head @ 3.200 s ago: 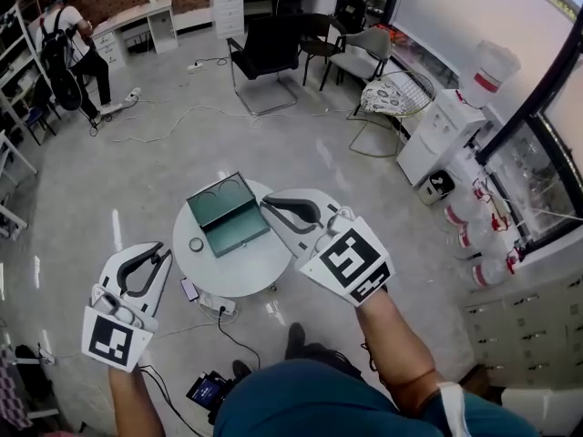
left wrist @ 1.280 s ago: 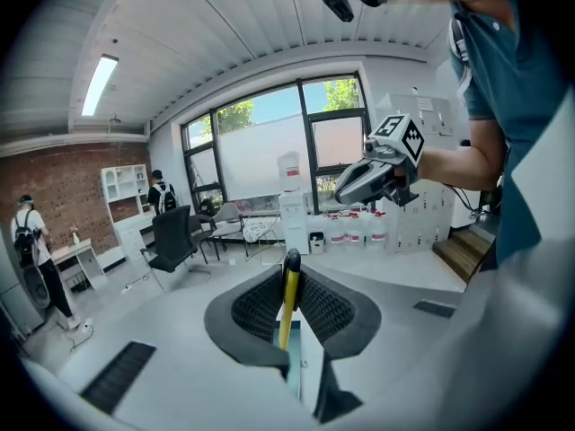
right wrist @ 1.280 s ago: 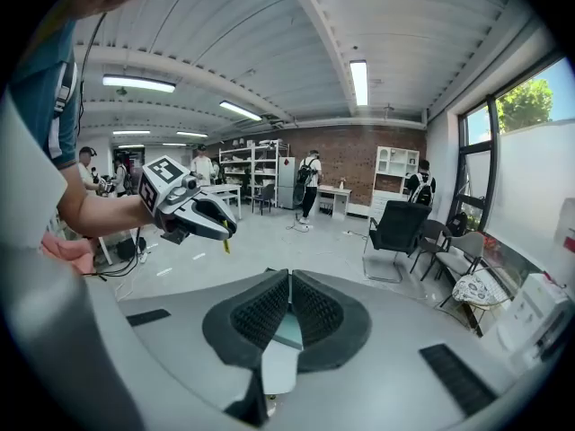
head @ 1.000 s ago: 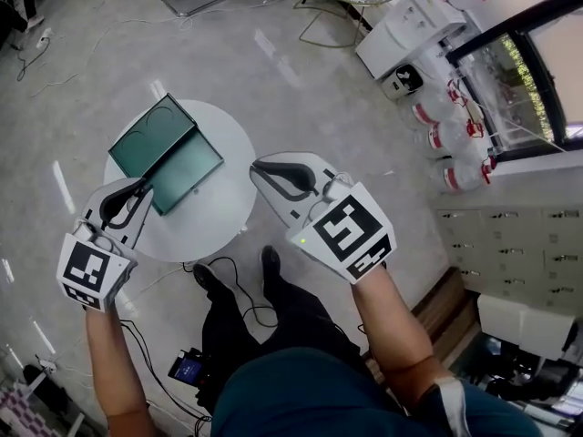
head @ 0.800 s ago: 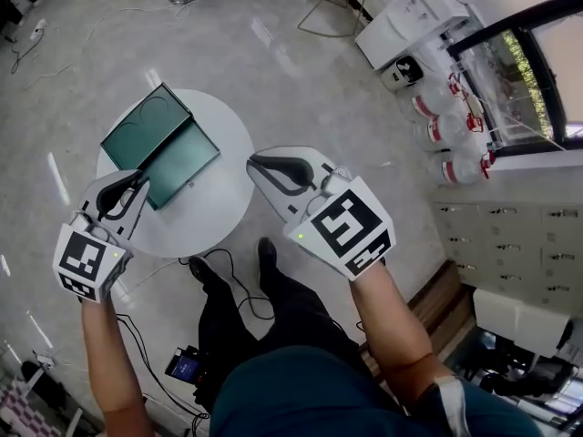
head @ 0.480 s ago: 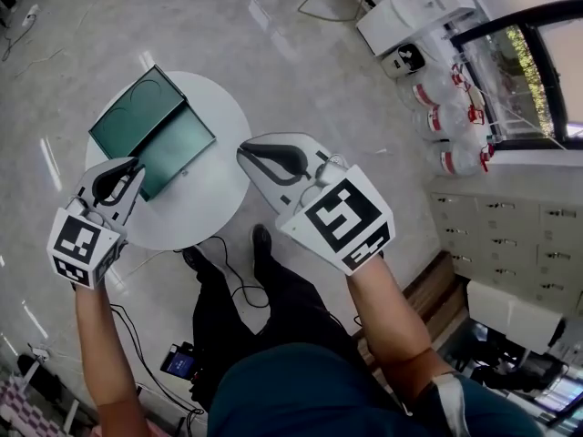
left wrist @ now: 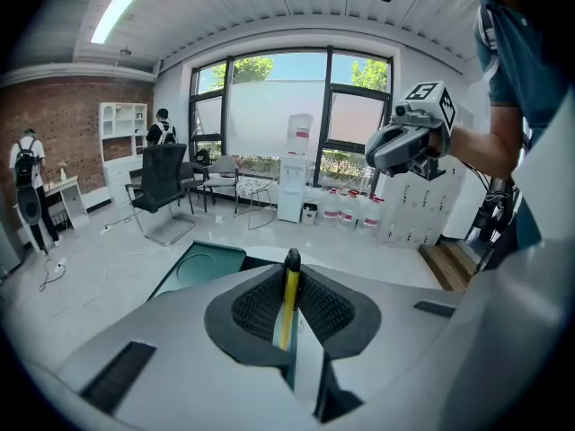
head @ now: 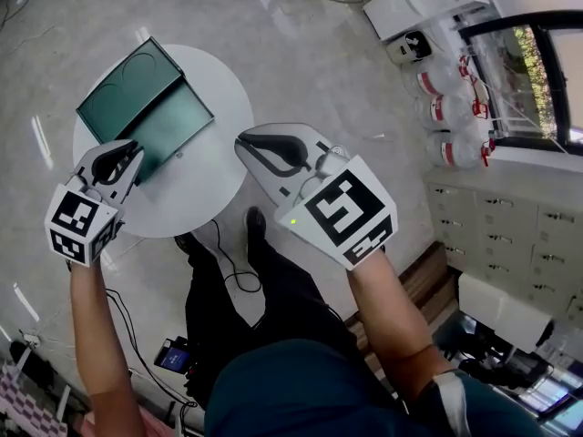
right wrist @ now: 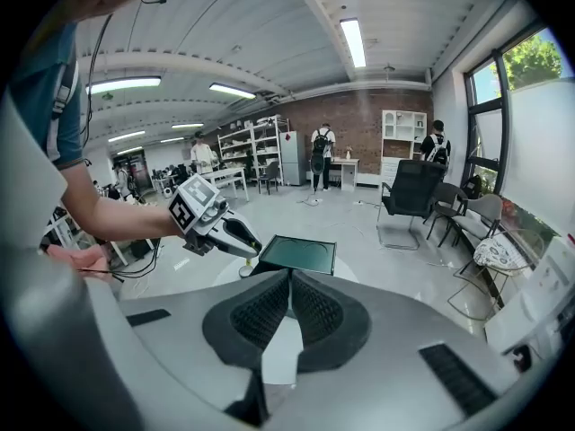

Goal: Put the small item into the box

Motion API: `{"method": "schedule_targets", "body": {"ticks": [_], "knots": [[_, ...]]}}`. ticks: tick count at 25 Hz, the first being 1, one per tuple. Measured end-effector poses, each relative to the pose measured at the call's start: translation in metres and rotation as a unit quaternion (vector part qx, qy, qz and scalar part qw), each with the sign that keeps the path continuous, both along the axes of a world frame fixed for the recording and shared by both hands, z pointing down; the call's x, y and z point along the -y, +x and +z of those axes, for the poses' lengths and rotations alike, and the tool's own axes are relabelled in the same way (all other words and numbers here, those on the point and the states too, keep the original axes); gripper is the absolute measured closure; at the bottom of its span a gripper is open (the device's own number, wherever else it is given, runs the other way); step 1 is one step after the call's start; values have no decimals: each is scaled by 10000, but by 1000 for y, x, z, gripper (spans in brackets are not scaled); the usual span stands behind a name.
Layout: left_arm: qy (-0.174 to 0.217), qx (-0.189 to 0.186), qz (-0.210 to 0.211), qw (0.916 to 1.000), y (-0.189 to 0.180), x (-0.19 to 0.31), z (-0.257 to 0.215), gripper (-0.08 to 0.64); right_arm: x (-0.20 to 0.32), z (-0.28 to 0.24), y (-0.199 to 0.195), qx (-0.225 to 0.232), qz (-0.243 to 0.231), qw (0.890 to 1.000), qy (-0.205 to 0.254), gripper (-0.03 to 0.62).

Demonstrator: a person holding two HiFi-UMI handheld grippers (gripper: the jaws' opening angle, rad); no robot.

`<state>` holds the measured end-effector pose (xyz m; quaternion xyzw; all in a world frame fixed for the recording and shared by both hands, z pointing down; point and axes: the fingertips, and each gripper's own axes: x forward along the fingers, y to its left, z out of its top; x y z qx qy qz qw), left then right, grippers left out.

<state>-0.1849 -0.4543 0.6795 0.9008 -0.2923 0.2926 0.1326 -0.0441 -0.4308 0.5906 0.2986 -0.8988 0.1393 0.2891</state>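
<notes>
Green box (head: 137, 107) lies open at 11 o'clock on the round table (head: 196, 189) — left gripper (head: 126, 150), at 8 o'clock, pinches a thin yellow item (left wrist: 287, 299); right gripper (head: 246, 144) closed, empty.

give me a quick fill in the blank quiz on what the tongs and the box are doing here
The thin item clamped in the left tongs is mostly ____ in colour.
The green box sits on the round white table with its lid ____.
The right tongs are shut and hold ____.
Missing words: yellow; open; nothing.
</notes>
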Motion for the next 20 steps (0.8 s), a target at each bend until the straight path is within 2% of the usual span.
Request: {"method": "schedule_targets", "body": {"ticks": [7, 13, 20], "knots": [[-302, 8, -77, 9995, -2, 2, 28, 499, 0, 18, -5, -25, -11, 9999, -141, 552], [-434, 41, -75, 9990, 3, 17, 63, 499, 9, 46, 0, -66, 9, 9996, -260, 552], [-561, 146, -15, 9983, 3, 17, 81, 497, 5, 54, 1, -82, 20, 9993, -364, 552]]}}
